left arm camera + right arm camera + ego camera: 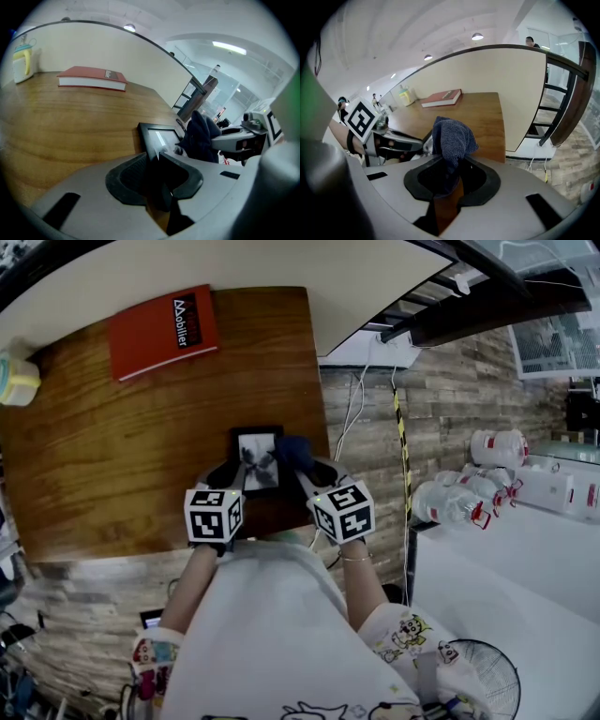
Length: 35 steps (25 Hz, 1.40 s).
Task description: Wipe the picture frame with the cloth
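Glossy wood-grain table (112, 456), broad and rectangular, backed by a smooth cream partition (281, 263) and flanked by plank-patterned grey-brown flooring (450, 427). Flat on the far side of the table, a slim red book (162, 331) with a matte cover and a white title that looks like "Mobilier", printed sideways. At the near edge of the table, lying flat, a small black rectangular picture frame (257, 461) with a glass front catching a pale reflection; greyish picture inside, too small to make out. Left gripper (230, 474), grey plastic with ribbed black pads, clamped on the frame's near edge (159, 138), lower part of the frame hidden behind the jaws. Right gripper (314, 474) pinched tight on a dark blue cloth (452, 136), soft, finely knobbled weave, bunched into a rounded wad above the jaws. Cloth (292, 451) at the frame's right side near its far corner; actual contact with the glass impossible to judge. Cut off at the table's left edge, a pale yellow-green lidded container (17, 379). Off to the right on a white surface, a cluster of white bottles (469, 498) with red caps, labels unreadable.
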### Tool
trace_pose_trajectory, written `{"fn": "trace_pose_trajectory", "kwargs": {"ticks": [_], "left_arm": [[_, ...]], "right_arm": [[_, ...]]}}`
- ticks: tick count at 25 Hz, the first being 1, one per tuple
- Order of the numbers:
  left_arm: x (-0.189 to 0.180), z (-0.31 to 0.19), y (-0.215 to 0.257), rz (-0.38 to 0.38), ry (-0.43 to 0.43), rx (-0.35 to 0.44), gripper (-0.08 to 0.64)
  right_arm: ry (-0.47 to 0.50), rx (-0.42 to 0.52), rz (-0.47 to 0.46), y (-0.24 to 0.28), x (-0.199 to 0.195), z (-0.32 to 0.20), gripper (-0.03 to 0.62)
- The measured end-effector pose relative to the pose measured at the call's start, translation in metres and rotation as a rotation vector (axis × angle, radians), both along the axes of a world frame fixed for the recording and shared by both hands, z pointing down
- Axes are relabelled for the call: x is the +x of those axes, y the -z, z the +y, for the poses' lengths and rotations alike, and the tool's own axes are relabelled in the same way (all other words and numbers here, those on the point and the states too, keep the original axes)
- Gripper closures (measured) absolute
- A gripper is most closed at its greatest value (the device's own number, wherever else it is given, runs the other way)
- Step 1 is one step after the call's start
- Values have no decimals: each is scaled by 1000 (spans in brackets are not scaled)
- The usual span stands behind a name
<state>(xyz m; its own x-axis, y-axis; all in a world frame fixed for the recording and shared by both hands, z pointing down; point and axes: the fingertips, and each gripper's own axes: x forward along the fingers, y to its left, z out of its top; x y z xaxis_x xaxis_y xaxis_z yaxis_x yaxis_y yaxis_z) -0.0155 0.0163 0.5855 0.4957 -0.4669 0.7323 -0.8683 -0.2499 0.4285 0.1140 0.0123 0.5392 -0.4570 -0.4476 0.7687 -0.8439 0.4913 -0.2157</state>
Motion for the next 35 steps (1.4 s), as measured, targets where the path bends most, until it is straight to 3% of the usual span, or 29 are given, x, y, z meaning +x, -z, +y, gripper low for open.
{"fn": "trace_pose_trajectory", "kwargs": {"ticks": [4, 9, 17, 35], "left_arm": [[0, 0, -1, 35, 0, -41, 482], [-1, -1, 0, 42, -6, -48, 482], [0, 0, 0, 46, -51, -52, 480], [1, -1, 0, 9, -68, -18, 477]], "right_arm": [[-50, -5, -190, 25, -26, 8, 523], [-147, -122, -444, 27, -66, 27, 523], [-307, -322, -593, -13, -87, 48, 523], [-55, -180, -232, -28, -77, 51, 522]]}}
